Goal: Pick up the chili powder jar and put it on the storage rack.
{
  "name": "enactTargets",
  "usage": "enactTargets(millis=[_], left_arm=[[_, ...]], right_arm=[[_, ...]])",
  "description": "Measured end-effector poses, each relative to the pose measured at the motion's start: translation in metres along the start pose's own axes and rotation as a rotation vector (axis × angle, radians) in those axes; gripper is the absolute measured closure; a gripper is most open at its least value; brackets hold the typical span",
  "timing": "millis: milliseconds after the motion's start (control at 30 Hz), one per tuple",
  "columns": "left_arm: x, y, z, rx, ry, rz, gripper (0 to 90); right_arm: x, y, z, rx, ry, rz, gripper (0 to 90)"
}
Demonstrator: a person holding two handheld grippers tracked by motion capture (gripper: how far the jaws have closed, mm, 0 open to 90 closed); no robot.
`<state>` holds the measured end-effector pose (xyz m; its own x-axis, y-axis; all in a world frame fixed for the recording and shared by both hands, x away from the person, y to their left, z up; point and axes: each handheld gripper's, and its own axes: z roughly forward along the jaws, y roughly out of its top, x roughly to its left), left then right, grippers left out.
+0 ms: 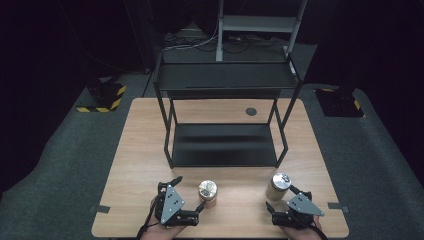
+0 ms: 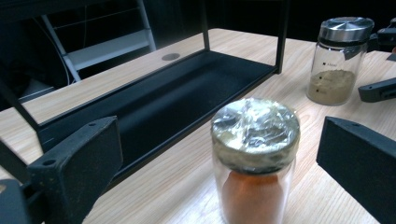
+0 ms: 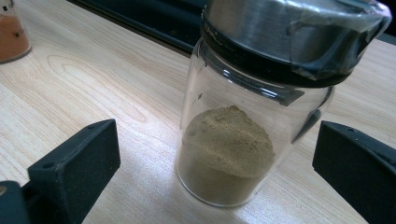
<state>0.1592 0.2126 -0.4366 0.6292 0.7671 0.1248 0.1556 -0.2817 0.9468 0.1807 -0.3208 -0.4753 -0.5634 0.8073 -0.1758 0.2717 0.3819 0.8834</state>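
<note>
High view: two spice jars between spread tools

Orange-powder jar (image 1: 208, 193) stands upright on the bench (image 1: 140, 150), between the parted jaws of the left tool (image 1: 189, 191), untouched. Tan-powder jar (image 1: 278, 187) stands upright to its right, between the parted jaws of the right tool (image 1: 284, 197). Black two-tier rack (image 1: 225, 145) stands behind both jars.

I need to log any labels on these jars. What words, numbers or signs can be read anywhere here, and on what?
No text reads clearly.
Tan-powder jar: small dark marks on the glass, too blurred to read.
Orange-powder jar: a small dark mark on the glass, unreadable.
Floor blocks: yellow-black hazard stripes, no words.
</note>
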Motion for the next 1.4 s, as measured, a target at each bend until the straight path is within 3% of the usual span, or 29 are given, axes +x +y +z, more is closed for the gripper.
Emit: enactTargets(millis=[233, 367, 1033, 1267, 1400], left_arm=[[-0.002, 0.001, 0.009, -0.002, -0.022, 0.004, 0.6], [0.001, -0.001, 0.017, -0.012, -0.060, -0.028, 0.4], [0.001, -0.016, 0.038, -0.016, -0.103, -0.081, 1.4], [0.005, -0.024, 0.043, -0.022, -0.107, -0.142, 15.9], [0.006, -0.028, 0.044, -0.022, -0.111, -0.154, 23.7]], right_arm=[[0.002, 0.002, 0.001, 0.010, 0.001, -0.017, 0.0], [0.002, 0.002, 0.001, 0.010, -0.003, -0.016, 0.0], [0.001, 0.001, 0.001, 0.006, -0.001, -0.011, 0.0], [0.001, 0.001, 0.001, 0.007, -0.002, -0.006, 0.0], [0.001, 0.001, 0.001, 0.007, -0.001, -0.001, 0.0]])
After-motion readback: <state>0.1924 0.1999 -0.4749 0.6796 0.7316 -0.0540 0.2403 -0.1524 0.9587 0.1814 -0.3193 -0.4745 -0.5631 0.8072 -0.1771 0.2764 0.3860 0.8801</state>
